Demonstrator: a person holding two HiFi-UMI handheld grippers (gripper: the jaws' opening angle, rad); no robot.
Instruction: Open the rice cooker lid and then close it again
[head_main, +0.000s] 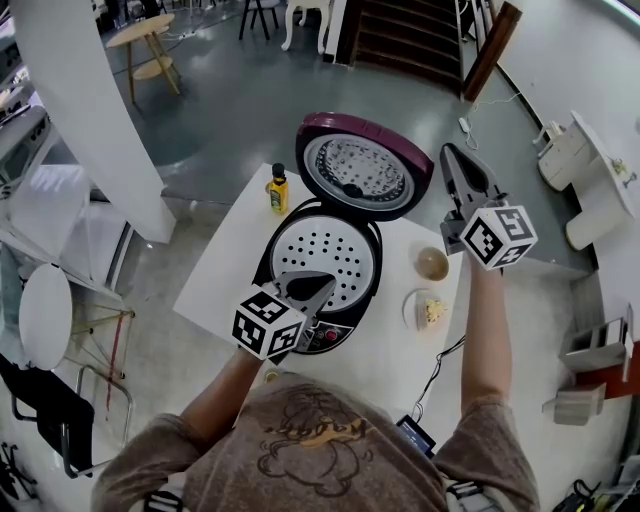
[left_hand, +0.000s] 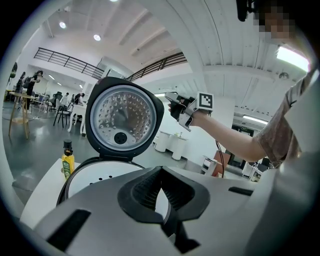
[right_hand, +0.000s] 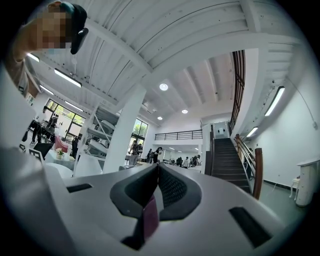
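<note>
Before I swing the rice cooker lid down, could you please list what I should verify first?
1. Lid fully open: ok. The lid stands upright at the back of the cooker.
2. Opening free: ok. Nothing lies on the perforated white tray.
3. Right gripper ready to push: ok. Its jaws are together, beside the lid's right edge.
4. Right gripper touching the lid: cannot tell.
5. Left gripper out of the lid's path: cannot tell. Its jaws are together, over the cooker's front rim, height unclear.
6. Yellow bottle and bowl clear: ok. Both stand beside the cooker.
</note>
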